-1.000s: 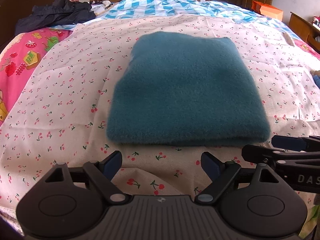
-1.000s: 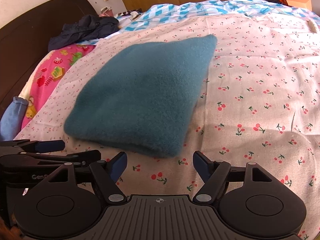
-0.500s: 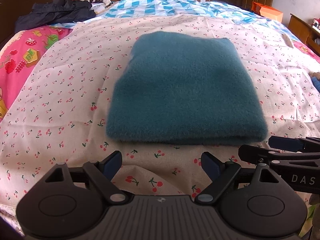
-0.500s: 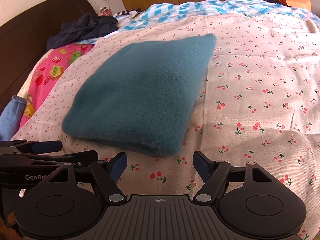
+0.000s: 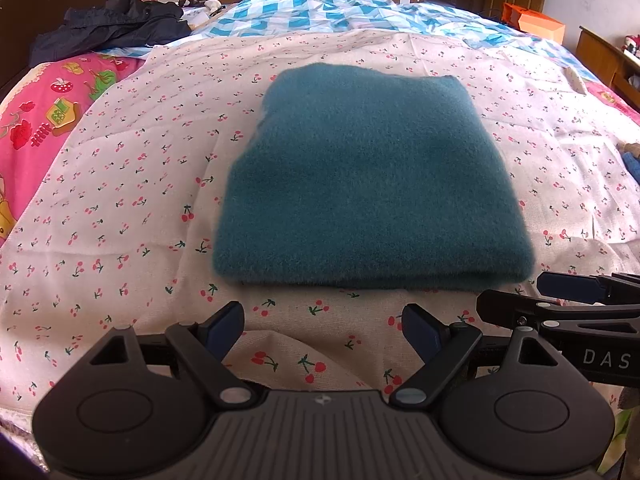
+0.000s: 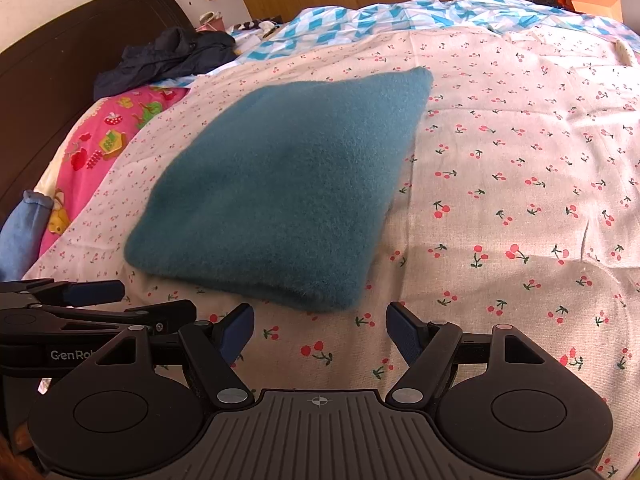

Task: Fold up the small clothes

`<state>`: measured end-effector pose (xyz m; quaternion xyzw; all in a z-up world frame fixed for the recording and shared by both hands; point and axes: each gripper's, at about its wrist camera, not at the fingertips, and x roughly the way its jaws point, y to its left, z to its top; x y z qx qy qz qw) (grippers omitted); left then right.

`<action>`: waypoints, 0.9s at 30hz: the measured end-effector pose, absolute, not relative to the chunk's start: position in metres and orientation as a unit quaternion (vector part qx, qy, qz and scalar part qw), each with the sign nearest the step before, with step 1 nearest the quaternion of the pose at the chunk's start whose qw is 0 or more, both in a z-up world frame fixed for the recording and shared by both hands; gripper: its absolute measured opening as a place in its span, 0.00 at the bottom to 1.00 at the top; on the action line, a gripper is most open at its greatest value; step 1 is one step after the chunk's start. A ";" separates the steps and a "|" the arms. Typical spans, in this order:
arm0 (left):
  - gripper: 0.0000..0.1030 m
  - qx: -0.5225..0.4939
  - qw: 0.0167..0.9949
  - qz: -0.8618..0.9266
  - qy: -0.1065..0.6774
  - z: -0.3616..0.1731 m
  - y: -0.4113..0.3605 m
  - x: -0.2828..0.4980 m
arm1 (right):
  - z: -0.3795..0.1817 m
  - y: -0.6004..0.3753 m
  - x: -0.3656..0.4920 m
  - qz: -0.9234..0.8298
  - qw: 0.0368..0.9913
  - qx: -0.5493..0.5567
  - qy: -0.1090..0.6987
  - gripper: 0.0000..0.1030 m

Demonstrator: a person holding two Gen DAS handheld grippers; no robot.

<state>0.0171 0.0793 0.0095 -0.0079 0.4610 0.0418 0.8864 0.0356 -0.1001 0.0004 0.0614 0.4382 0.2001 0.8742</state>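
Observation:
A teal fleece garment lies folded into a flat rectangle on the cherry-print sheet; it also shows in the right wrist view. My left gripper is open and empty, just short of the garment's near edge. My right gripper is open and empty, near the garment's near right corner. The right gripper's fingers show at the right of the left wrist view. The left gripper's fingers show at the left of the right wrist view.
A dark jacket lies at the far left by the dark headboard. A pink cartoon blanket and a blue-white checked quilt border the sheet. An orange box and wooden furniture stand at the far right.
Both grippers have drawn back slightly from the garment and stay open. The folded garment has not moved.

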 end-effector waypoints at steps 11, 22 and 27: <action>0.87 -0.012 0.886 0.041 0.461 0.010 0.081 0.017 | 0.001 -0.098 0.036 0.202 0.874 0.062 0.438 0.72; 0.87 -0.020 0.887 0.042 0.459 0.011 0.083 0.016 | 0.002 -0.098 0.037 0.202 0.874 0.063 0.438 0.72; 0.87 -0.028 0.887 0.043 0.459 0.011 0.085 0.016 | 0.003 -0.096 0.038 0.203 0.874 0.061 0.437 0.72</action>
